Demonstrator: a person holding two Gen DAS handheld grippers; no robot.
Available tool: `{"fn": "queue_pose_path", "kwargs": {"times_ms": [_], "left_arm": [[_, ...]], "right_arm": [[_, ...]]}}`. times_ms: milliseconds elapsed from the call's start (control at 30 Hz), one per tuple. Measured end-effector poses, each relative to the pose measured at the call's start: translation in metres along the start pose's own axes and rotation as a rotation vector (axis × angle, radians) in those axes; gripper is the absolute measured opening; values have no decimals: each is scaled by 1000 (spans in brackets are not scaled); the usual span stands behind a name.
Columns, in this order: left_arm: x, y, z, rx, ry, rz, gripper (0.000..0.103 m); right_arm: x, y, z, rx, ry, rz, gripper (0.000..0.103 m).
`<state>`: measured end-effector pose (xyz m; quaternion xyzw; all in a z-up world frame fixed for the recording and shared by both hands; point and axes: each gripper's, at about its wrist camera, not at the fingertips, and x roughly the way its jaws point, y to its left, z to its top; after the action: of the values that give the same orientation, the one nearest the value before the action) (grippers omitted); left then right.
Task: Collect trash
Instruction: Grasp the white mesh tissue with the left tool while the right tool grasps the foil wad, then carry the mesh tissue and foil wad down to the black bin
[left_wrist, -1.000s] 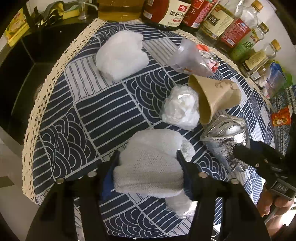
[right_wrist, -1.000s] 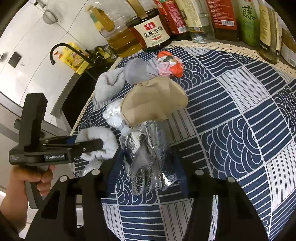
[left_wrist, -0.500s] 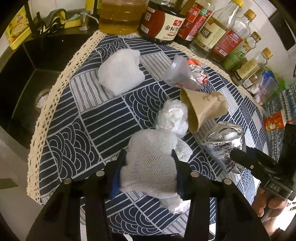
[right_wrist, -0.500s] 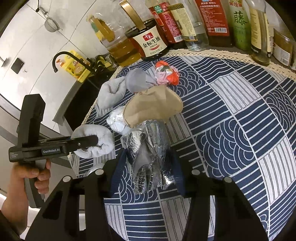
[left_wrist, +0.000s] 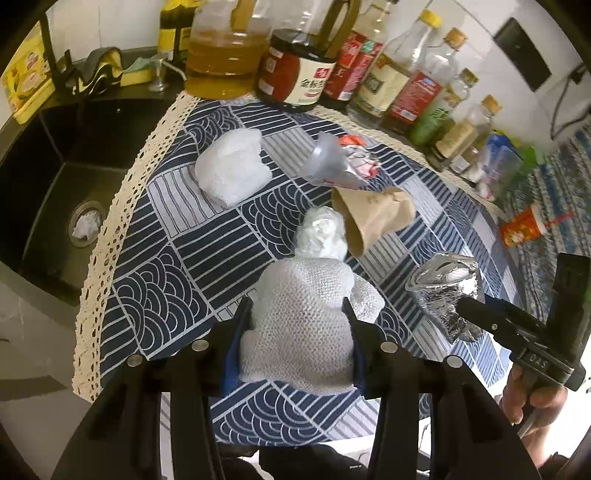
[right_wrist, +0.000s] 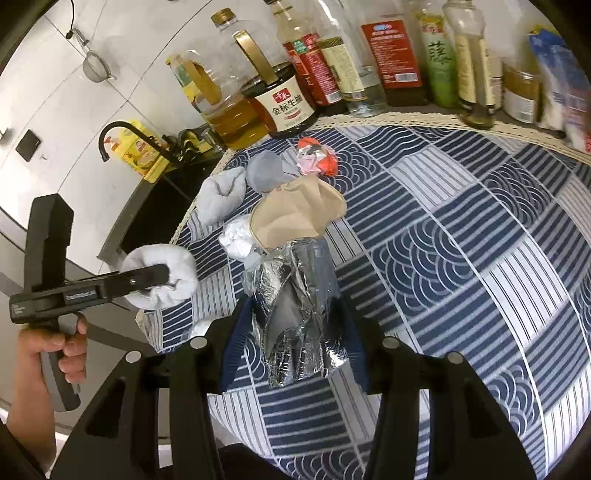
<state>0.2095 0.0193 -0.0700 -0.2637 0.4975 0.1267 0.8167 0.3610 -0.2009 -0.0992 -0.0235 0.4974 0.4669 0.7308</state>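
Both pieces of trash have risen off the worktop (left_wrist: 155, 206) since the earlier view, and both pairs of tongs have just been closing on them. Left tongs (left_wrist: 299, 332) now clamp a crumpled white paper towel (left_wrist: 299, 325), held above the patterned cloth. Right tongs (right_wrist: 295, 328) clamp a crushed foil wrapper (right_wrist: 295, 306), also lifted clear. Each tool tilts steeply downward, gripped by a hand (right_wrist: 62, 347) at its handle. This looks like the carry-away step; next, each load likely needs moving to a bin, which is not in view. A brown paper bag (left_wrist: 373, 218), a plastic cup (left_wrist: 328, 162) and more white wads remain on the cloth.
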Motion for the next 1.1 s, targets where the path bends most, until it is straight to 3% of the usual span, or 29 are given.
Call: {"fn": "queue_pose_path", "kwargs": {"times_ms": [400,600,1100], "left_arm": [[-35,17,-25,92,-28,-117,44],[-45,26,-40,128,-23,-161,44],[-62,62,-84,180,15,-225,44]], "right_arm": [[-37,47,-54,68,-74,-128,48],[-47,78,-76,88,-102,-153,48],[-21,145,-128,120,-75,-163,48]]}}
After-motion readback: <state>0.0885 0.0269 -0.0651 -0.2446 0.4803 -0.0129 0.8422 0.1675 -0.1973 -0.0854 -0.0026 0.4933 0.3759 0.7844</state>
